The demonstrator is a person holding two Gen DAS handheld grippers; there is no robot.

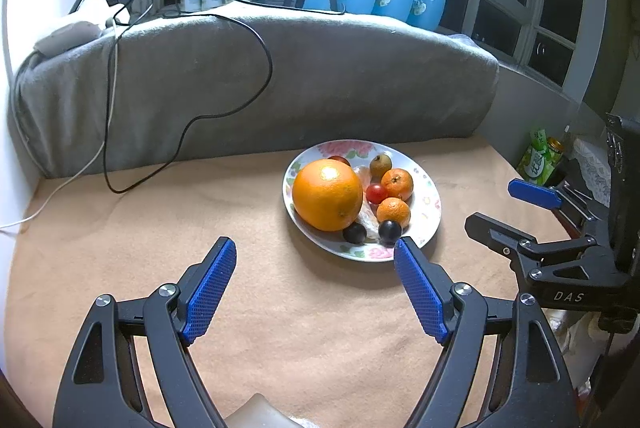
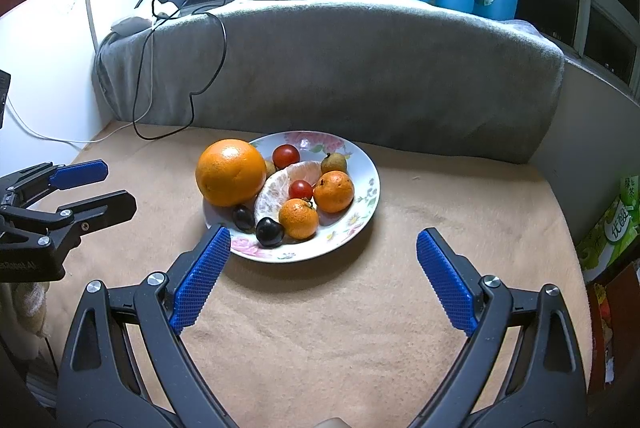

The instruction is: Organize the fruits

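frankly, with the left hand-held gripper (image 1: 315,246) and right hand-held gripper (image 2: 323,238) both spread wide and empty, the big orange (image 2: 231,172) overhanging the plate (image 2: 370,184) rim at nine o'clock could roll onto the bench (image 2: 320,328) if either nudges it.

Tan cloth-covered table (image 2: 320,328), floral plate (image 2: 370,188) of fruit, black cable (image 1: 120,188)

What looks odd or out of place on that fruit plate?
The big orange hangs over the flowered plate's left rim rather than sitting inside. A peeled citrus segment lies bare among whole fruits. Nothing is spilled.
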